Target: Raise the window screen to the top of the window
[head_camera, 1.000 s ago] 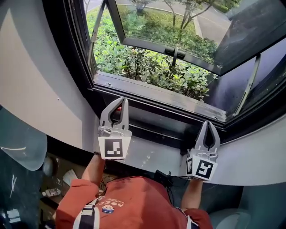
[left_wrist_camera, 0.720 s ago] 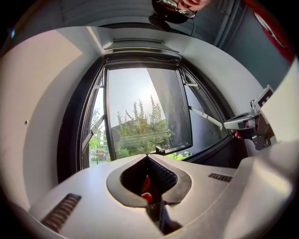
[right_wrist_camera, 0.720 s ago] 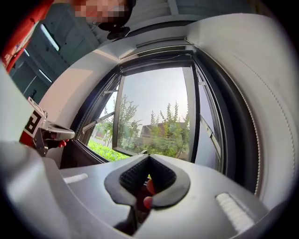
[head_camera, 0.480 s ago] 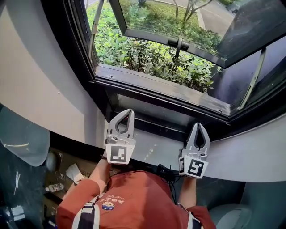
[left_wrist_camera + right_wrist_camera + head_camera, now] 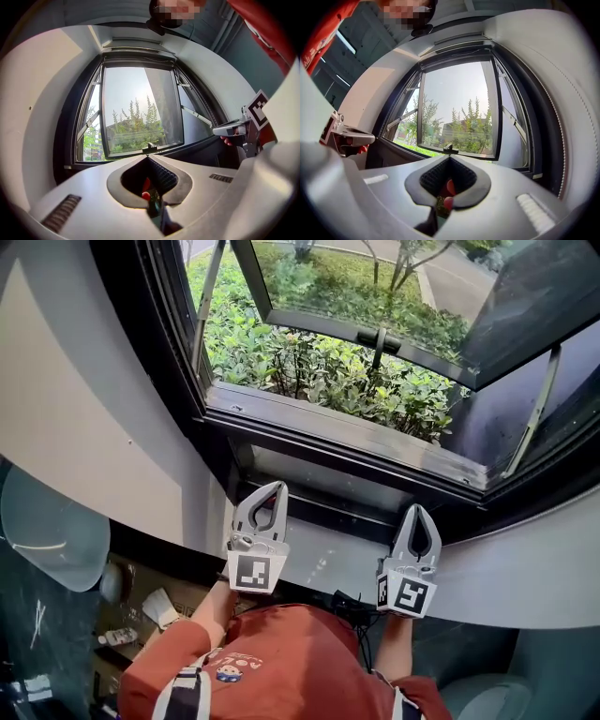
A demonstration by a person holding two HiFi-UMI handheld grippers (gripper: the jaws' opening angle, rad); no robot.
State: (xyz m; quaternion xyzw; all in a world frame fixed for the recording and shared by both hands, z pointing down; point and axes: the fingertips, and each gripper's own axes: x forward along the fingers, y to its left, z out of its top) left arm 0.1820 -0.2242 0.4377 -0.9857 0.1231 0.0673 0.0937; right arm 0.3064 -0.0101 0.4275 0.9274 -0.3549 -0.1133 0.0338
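The dark-framed window [image 5: 347, 432] stands with its glass sash [image 5: 375, 329] swung outward. I see no mesh across the opening. In the gripper views a pale rail [image 5: 136, 47] runs across the top of the frame [image 5: 459, 40]. My left gripper [image 5: 278, 486] is shut and empty, low in front of the dark bottom rail [image 5: 323, 502]. My right gripper [image 5: 418, 509] is shut and empty too, level with it and further right. Each shows in the other's view: the right gripper [image 5: 220, 131] and the left gripper [image 5: 370, 138]. Neither touches the frame.
A white sill ledge [image 5: 323, 563] lies under both grippers, and a curved pale wall [image 5: 84, 427] rises at the left. Green shrubs [image 5: 319, 371] fill the view outside. Cables [image 5: 347, 604] and small clutter [image 5: 141, 610] lie below, beside a rounded glass thing [image 5: 47, 531].
Both grippers have sunk from the bottom of the window frame toward the white sill, and both stayed shut. The window looks the same.
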